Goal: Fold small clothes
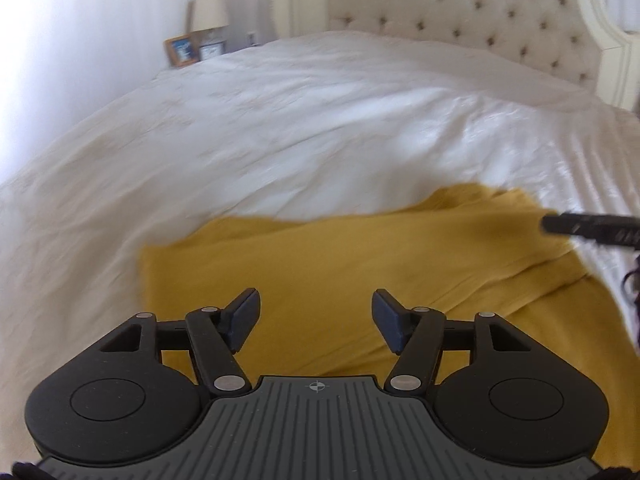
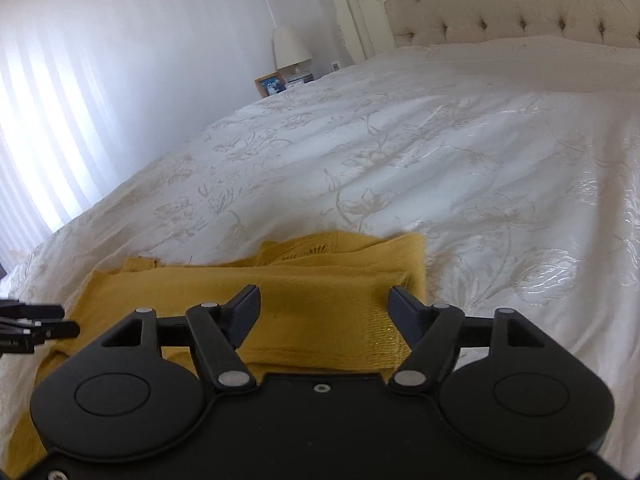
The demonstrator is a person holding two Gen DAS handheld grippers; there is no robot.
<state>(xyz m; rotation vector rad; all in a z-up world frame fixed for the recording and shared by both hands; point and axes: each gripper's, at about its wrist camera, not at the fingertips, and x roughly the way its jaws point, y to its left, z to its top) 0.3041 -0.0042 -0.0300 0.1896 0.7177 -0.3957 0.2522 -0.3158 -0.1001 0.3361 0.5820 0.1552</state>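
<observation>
A mustard-yellow knit garment (image 2: 280, 292) (partly folded) is spread on the white embroidered bedspread (image 2: 400, 152); the left gripper (image 1: 316, 320) and right gripper (image 2: 324, 316) are held released above it, nothing grasped.

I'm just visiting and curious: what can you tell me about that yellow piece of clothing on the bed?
The yellow garment is a mustard knit, soft and finely ribbed, lying folded in layers on the white flowered bedspread. Its far edge bunches into small ridges, and one end shows a ribbed band. What kind of clothing it is cannot be told. Both tools hover over it with jaws open, nothing gripped.
</observation>
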